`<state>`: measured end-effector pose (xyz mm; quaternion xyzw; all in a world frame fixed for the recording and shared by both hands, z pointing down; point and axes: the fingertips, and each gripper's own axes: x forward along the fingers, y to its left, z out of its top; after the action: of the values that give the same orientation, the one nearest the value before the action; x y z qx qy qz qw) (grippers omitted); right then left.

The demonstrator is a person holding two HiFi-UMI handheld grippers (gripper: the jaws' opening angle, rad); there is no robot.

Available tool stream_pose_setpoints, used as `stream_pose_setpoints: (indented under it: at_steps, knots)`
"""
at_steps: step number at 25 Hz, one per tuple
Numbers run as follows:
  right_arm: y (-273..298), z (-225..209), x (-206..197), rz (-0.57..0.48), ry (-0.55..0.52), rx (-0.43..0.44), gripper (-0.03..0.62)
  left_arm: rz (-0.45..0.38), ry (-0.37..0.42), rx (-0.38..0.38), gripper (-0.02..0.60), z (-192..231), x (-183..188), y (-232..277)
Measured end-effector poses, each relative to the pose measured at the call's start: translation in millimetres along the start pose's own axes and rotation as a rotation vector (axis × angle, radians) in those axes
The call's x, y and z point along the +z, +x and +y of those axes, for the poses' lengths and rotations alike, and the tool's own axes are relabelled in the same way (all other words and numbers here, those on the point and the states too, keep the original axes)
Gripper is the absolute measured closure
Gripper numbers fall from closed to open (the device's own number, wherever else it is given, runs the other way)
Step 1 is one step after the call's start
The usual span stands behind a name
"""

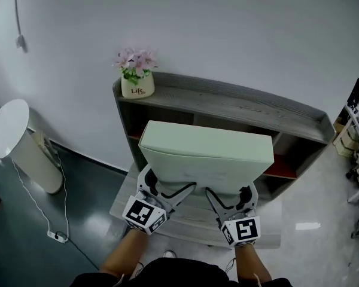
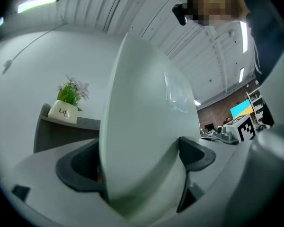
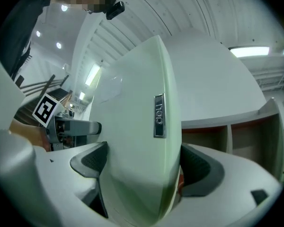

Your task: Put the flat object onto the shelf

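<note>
I grasp the flat object [image 1: 206,151] by its near edge with both grippers. The left gripper [image 1: 166,187] is clenched on the left end and the right gripper [image 1: 232,195] on the right end, with dark rubbery pads [image 2: 75,169] pressing both faces. Its long axis runs crosswise, from one pair of jaws to the other. It stands out ahead of them, tilted up. The shelf [image 1: 227,103] lies straight beyond its far edge, parallel to that axis, and neither hand looks nearer. The object is pale green, smooth and matte, with rounded edges and a small metal badge [image 3: 159,116]. The shelf is grey, grained wood with open bays, and a ceramic pot [image 1: 137,85] of flowers sits on its top left end.
</note>
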<state>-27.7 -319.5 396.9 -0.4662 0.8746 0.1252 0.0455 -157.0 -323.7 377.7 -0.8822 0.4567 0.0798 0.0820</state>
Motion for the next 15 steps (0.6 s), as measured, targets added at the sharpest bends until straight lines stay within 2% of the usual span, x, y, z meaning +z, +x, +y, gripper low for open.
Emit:
stream_pose_setpoints:
  at_steps: [8,12,15]
  knots:
    - [28.7,-42.1,67.4,-0.035,-0.107,-0.057,0.132,-0.071,-0.040,-0.080,0.066,15.3,55.3,54.2]
    - [35.9,-75.2,96.1,-0.057,-0.123,-0.073,0.132,-0.082,-0.030,-0.137,0.066,9.6,87.4,91.6]
    - [39.5,-99.2,116.5,-0.082,-0.123,-0.087,0.131,-0.087,0.004,-0.147,0.066,3.2,111.6,115.9]
